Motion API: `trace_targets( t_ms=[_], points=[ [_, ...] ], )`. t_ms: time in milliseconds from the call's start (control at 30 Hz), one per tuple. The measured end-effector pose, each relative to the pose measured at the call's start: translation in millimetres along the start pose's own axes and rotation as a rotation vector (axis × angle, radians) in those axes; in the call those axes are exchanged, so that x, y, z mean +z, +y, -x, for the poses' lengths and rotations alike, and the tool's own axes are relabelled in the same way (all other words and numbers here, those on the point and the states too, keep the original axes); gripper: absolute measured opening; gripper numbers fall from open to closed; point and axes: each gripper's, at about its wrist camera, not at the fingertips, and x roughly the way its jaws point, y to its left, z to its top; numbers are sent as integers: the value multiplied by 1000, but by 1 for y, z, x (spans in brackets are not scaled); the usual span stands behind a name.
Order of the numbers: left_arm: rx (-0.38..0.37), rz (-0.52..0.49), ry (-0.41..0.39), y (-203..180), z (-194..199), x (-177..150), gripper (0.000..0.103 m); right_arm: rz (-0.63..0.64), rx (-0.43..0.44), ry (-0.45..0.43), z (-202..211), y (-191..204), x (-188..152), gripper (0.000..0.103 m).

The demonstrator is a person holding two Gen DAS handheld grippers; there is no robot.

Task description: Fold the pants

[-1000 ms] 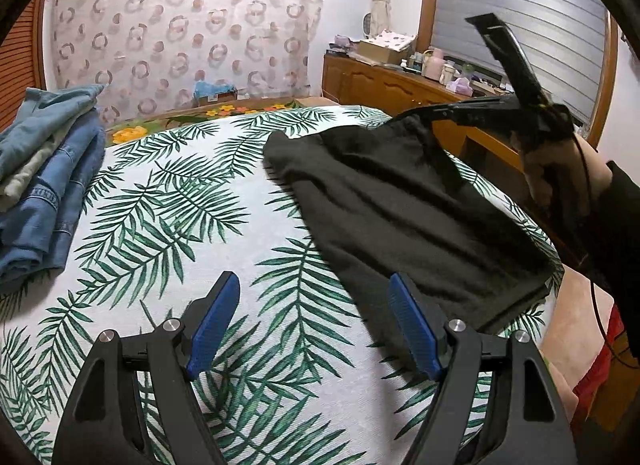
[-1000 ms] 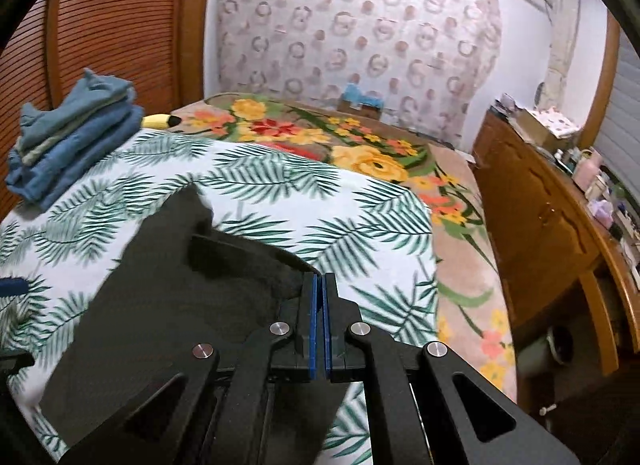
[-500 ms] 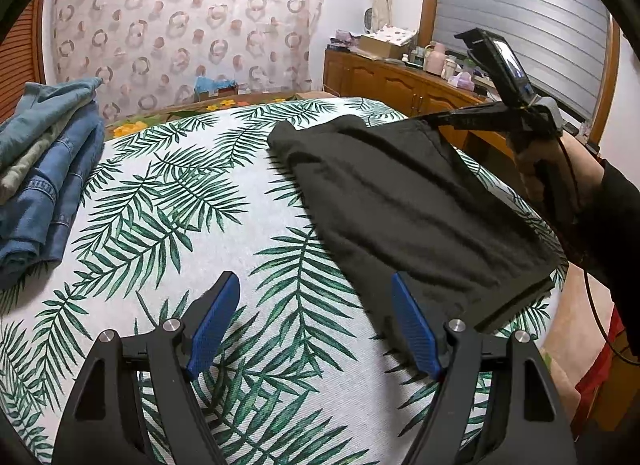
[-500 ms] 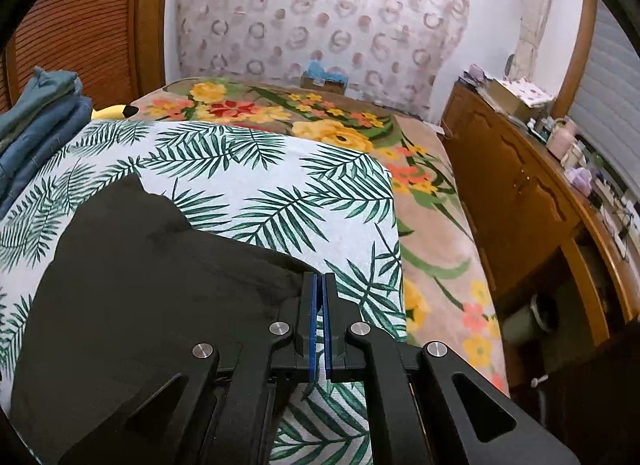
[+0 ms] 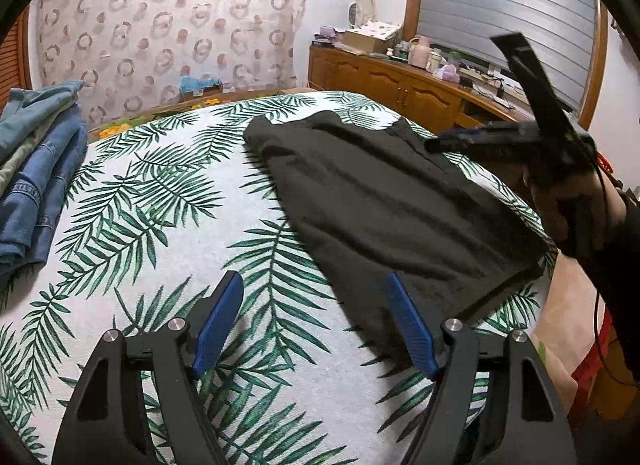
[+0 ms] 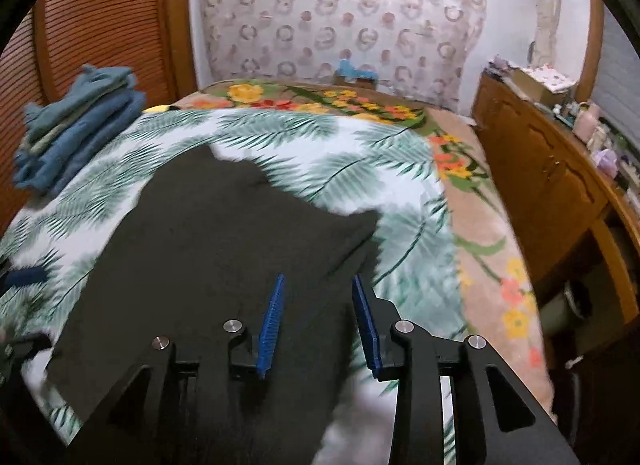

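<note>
Folding black pants [image 5: 392, 201] on our palm-leaf bedspread [image 5: 152, 201].
Our right gripper [image 6: 316, 317] has just been opening, pads clear above the cloth; our left gripper [image 5: 316, 329] hangs released. Folded jeans [image 5: 32, 185] lie left, wooden cabinets [image 6: 552, 193] right.

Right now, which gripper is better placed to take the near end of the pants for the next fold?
Left, probably. The left gripper is open, low over the bed beside the near end of the pants. The right gripper has just been opening, nothing pinched, and sits over their far right edge.
</note>
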Motion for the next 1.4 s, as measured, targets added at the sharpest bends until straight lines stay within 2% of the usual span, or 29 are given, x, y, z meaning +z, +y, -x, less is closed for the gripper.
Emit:
trace_targets(
  t_ms=[100,233,400,500,667,900,1400],
  points=[
    [-11,-8,5,-2,0,0,68,15,16,6,6,8,-17,39],
    [-27,-9,11,-2,-1,-1,66,43,-3,31,-1,5,-30,42],
    [-34,1,24,0,-4,-2,60,20,6,32,-1,-4,-29,59],
    [-52,-7,23,-2,-1,-4,54,1,25,34,-2,-6,-27,62],
    [-76,-24,34,-6,5,-9,45,4,11,29,-6,-4,-26,63],
    [-118,-60,49,-18,16,-18,45,2,11,27,-8,7,-25,63],
    [-139,-97,88,-32,7,-24,45,1,12,25,-8,6,-25,63]
  ],
)
